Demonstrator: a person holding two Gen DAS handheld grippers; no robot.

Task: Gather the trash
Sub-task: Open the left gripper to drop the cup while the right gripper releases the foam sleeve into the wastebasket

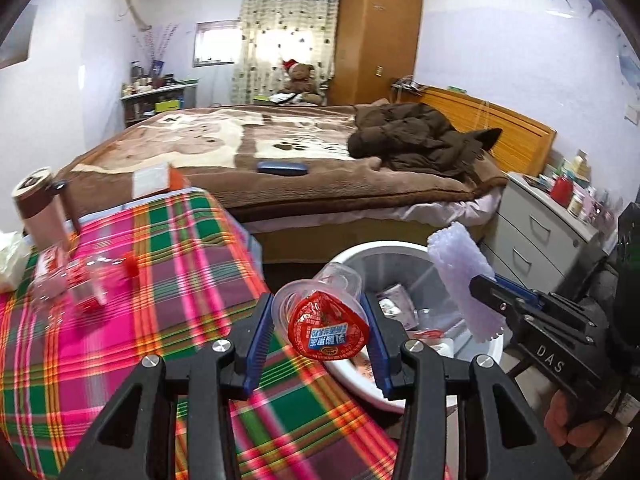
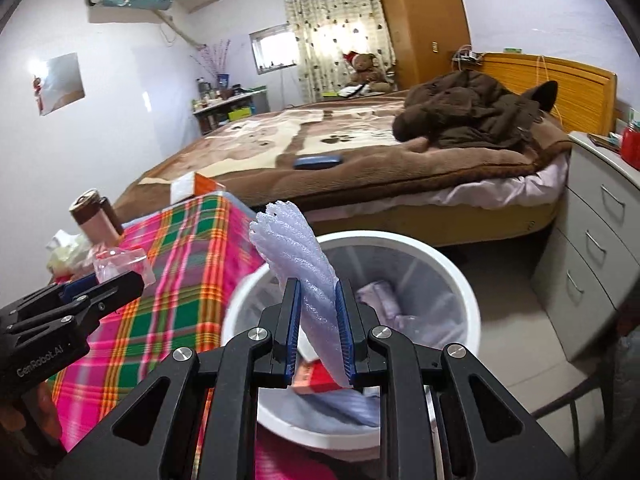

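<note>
Your left gripper (image 1: 318, 334) fingers clamp a clear plastic cup (image 1: 320, 312) with red foil lid; your right gripper (image 2: 318, 334) fingers pinch white foam netting (image 2: 308, 264), the white trash bin (image 2: 448, 264) just beyond both, beside the plaid tabletop (image 1: 160, 280).

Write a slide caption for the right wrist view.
Right gripper holds white foam netting above the white trash bin beside a plaid-covered table.

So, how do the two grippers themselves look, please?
Both are black, angular frames with cut-out openings and silver round screws. The left gripper and right gripper carry blue ribbed pads. White lettering: "DAS" on the right one, "GenRobot.AI" on the left.
</note>
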